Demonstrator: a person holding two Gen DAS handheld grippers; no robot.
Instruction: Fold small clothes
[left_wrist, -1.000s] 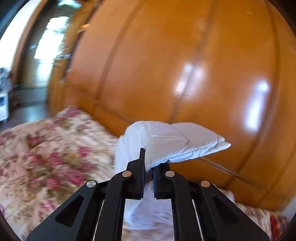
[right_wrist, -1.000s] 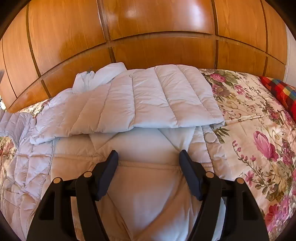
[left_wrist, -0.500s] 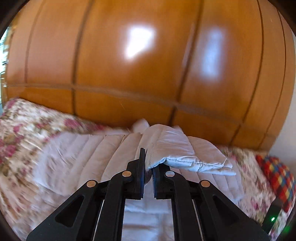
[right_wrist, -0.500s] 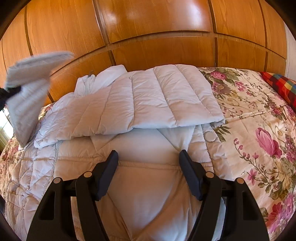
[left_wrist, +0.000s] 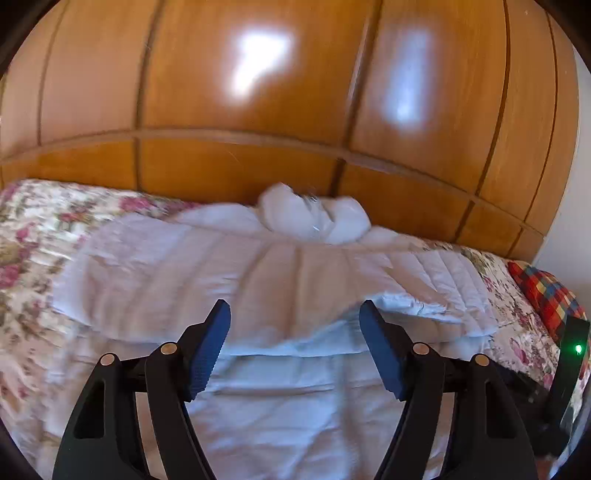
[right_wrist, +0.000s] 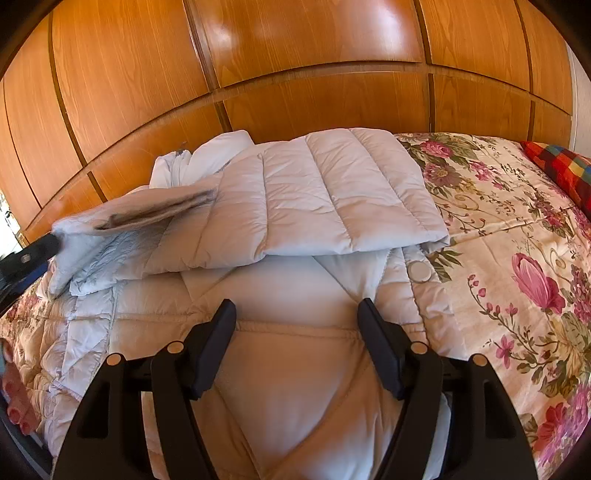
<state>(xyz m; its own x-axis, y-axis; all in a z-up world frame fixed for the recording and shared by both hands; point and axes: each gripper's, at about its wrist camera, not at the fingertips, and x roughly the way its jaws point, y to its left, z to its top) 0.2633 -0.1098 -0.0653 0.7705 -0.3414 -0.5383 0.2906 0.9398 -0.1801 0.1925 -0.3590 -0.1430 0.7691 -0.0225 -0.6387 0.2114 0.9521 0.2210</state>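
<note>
In my left wrist view, the left gripper (left_wrist: 294, 341) has its jaws spread wide, and nothing is between them. Right in front of it lies the white puffy jacket (left_wrist: 258, 280), spread out flat on the bed (left_wrist: 33, 229). One sleeve (left_wrist: 432, 291) is folded across the jacket toward the right, and its end sits on top of the body part. The hood (left_wrist: 314, 218) is bunched up at the far end, touching the wooden headboard (left_wrist: 258, 92). The bed has a flowery cover with pink roses. A checked pillow (left_wrist: 546, 295) sits at the far right, and a black thing with a green light (left_wrist: 574, 354) shows at the right edge. This picture is a bit blurry. In my right wrist view, the right gripper (right_wrist: 297, 341) also has its jaws wide apart, holding nothing. It hangs just over the lower middle of the jacket (right_wrist: 295, 369). A sleeve (right_wrist: 332, 199) lies folded across the chest, and a second sleeve (right_wrist: 122, 229) lies over its left end, looking blurry. A round snap button (right_wrist: 419, 271) shows on the jacket's right edge. The hood (right_wrist: 199, 162) rests against the headboard (right_wrist: 295, 55). The left gripper (right_wrist: 27, 258) peeks in at the left edge, close to that second sleeve, but I cannot tell from here if it touches. The flowery bed cover (right_wrist: 517, 258) fills the right side, with the checked pillow (right_wrist: 565, 166) at the far corner.
</note>
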